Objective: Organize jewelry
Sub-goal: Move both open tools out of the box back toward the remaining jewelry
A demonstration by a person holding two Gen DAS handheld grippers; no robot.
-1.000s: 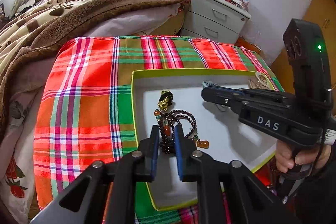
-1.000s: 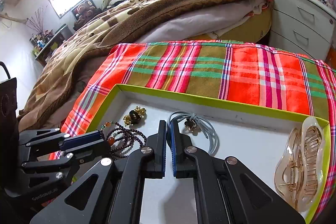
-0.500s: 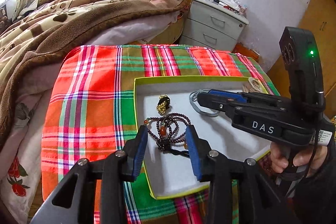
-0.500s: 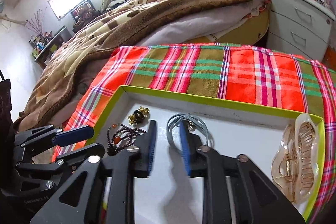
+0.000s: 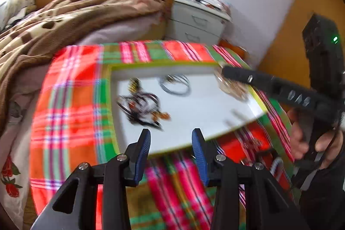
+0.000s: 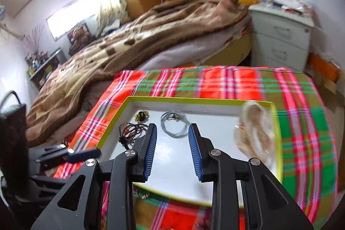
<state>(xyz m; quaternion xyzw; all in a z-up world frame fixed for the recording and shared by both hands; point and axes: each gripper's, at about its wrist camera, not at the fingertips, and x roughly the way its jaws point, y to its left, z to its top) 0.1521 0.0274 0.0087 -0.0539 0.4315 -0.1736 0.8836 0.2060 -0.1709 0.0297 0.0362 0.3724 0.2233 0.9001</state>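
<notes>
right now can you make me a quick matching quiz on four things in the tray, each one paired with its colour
Things:
1. bead bracelet
2. hair tie
3. hair claw
4. tray rim

Colours:
A. clear amber
B. yellow-green
C. dark purple-brown with orange beads
D. grey

Pairs: 1-C, 2-D, 3-A, 4-B

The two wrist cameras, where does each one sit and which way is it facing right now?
Left wrist: sits behind the open left gripper, faces the tray and bed; the right gripper and holding hand show at right.
Right wrist: sits behind the open right gripper, faces the same tray; the left gripper shows at lower left.
Shared: bead bracelet, grey hair ties, hair claw.
</notes>
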